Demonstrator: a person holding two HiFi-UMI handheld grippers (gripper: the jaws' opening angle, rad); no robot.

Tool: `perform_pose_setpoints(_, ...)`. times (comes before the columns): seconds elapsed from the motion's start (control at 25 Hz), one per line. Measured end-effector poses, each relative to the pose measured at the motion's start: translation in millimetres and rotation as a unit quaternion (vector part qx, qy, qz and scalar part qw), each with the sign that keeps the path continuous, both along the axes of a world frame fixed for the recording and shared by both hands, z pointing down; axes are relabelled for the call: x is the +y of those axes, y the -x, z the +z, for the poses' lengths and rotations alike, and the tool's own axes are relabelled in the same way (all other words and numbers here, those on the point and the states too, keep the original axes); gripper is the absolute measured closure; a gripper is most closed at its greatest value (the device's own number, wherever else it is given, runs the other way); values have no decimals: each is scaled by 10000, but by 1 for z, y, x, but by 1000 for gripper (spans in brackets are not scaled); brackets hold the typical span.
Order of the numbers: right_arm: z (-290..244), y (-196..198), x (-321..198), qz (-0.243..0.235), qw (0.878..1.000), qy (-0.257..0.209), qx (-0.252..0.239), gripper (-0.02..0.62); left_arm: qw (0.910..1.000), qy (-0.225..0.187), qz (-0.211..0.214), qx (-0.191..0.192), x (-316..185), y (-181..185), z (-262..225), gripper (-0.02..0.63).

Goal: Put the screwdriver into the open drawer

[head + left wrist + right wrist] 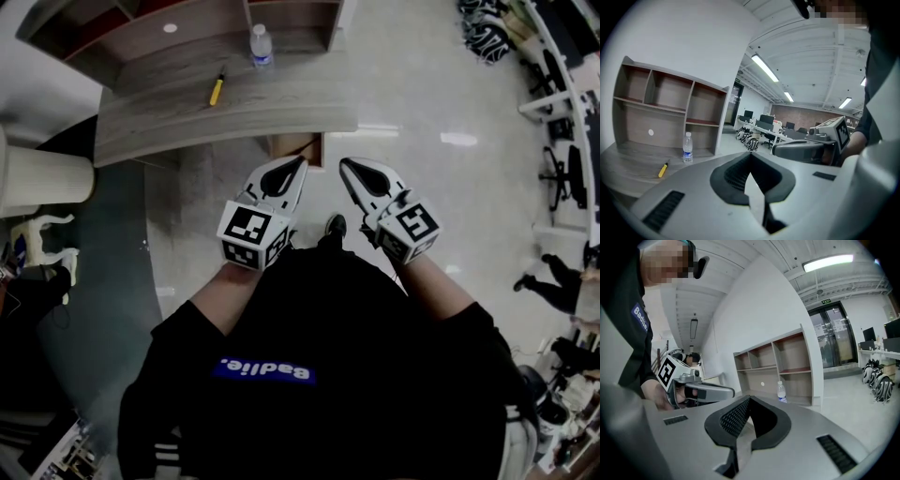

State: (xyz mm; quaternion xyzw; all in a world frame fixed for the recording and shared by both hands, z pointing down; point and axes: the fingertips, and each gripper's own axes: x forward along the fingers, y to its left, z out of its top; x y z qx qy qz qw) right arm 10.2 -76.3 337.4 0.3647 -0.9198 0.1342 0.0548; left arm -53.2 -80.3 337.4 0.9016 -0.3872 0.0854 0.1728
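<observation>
Grey and black, the left tongs (751, 155) are pinched shut with nothing between the tips, and the right tongs (749, 400) are closed and empty too. The person holds the pair out in front of the body, side by side with a small gap between them, both tips aimed at the wooden desk (281, 101). Just past those tips the drawer (286, 145) stands pulled out from under the desk's front edge; what is inside it I cannot make out. The screwdriver (217, 90), yellow-handled, lies flat on the desktop, well apart from both tongs and from the drawer. Near it a clear water bottle (261, 45) stands upright in front of the shelf unit (206, 19) at the back of the desk
</observation>
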Motion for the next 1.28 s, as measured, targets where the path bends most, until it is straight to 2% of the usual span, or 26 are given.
perform_pose_setpoints(1.28,-5,8,-2,-88,10000,11,2,568,9999,122,-43,29,0,13,2,604)
